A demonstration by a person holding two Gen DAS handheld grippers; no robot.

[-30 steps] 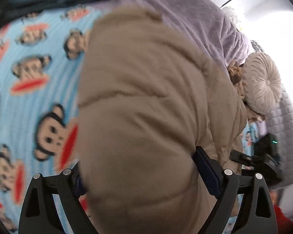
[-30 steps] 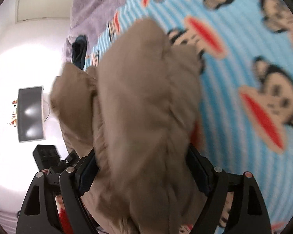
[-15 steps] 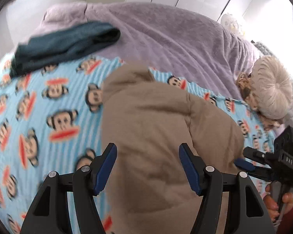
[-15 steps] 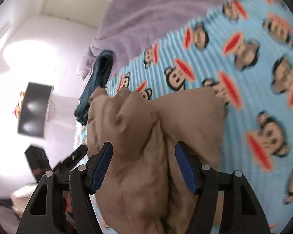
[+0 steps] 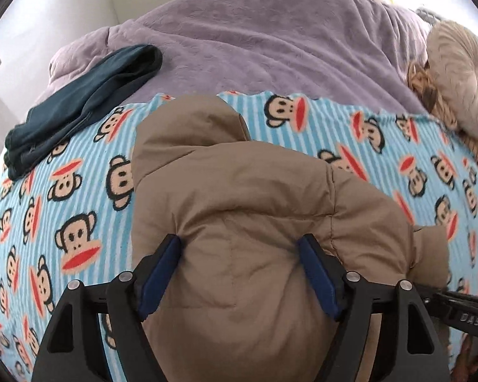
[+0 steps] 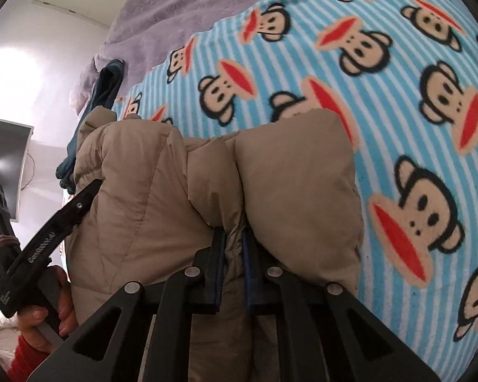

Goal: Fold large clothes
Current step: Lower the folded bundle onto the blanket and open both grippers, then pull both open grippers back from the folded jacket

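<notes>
A tan puffer jacket (image 5: 239, 191) lies bunched on the blue striped monkey-print blanket (image 5: 63, 210). My left gripper (image 5: 239, 238) points down over its near end. Its jaws are opening, and the padded bulk fills the gap between the blue pads (image 5: 159, 270). In the right wrist view the jacket (image 6: 137, 197) swells into two puffy lobes. My right gripper (image 6: 233, 235) is shut on a thin fold of fabric between those lobes. The left gripper's black body (image 6: 47, 235) and the hand (image 6: 47, 315) holding it show at the jacket's left side.
A folded dark teal garment (image 5: 79, 102) lies at the blanket's far left edge. A purple plush blanket (image 5: 255, 41) covers the far side of the bed. A round beige cushion (image 5: 462, 73) sits at the right. A monitor (image 6: 6, 165) stands beyond the bed's left side.
The jacket, held up close to both cameras before, now rests lower on the blanket. The right jaws went from wide around the jacket to closed on a fold. Both views swung toward the bed's far side.
</notes>
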